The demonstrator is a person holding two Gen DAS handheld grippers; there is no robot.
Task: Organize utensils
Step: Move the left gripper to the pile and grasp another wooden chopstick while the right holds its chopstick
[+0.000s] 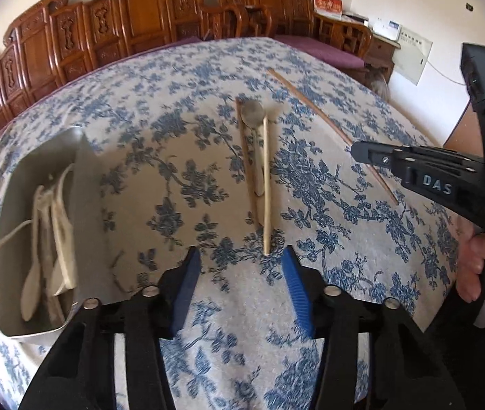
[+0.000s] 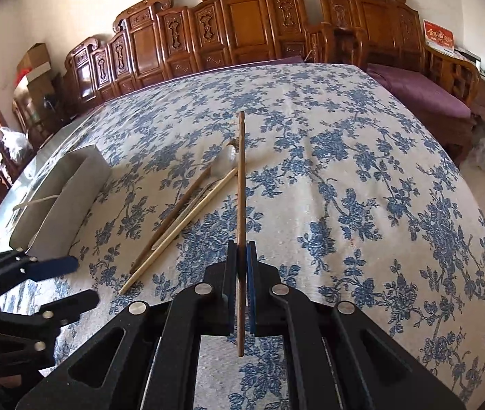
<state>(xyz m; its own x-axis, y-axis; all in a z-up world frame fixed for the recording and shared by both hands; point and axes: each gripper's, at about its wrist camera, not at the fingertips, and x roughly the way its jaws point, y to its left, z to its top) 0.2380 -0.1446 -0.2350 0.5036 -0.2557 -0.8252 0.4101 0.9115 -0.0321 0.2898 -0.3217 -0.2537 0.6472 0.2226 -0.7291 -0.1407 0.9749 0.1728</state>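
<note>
Right gripper (image 2: 241, 266): blue-padded fingers (image 2: 251, 283) pressed together on a dark brown chopstick (image 2: 241, 184); the stick runs straight ahead between the pads, its near end projecting behind them, its far end reaching past the other utensils; in the left wrist view the same gripper (image 1: 356, 152) enters from the right, with the chopstick (image 1: 310, 102) running diagonally away from its tip.

Left gripper (image 1: 240, 266): fingers (image 1: 293, 283) spread wide, nothing between them; the near end of a pale chopstick (image 1: 265, 184) lies just ahead of the right-hand pad; in the right wrist view this gripper (image 2: 71, 282) shows at lower left, likewise parted.

Loose utensils: a metal spoon (image 1: 254, 116), bowl at the far end, lies between the pale chopstick and a second brown chopstick (image 1: 246, 157); the three lie close alongside one another on the cloth, roughly mid-worktop; whether they touch cannot be told.

Metal tray (image 1: 81, 177): rectangular, raised walls, at the left of the worktop, well apart from the loose utensils; holds several pale spoons (image 1: 32, 287) lying lengthwise, one handle resting over the left rim.

Worktop (image 2: 362, 188): covered with a white cloth printed with blue flowers.

Background: carved wooden chairs (image 2: 242, 24) ranged along the far wall; purple seat cushion (image 2: 420, 92) at right.
</note>
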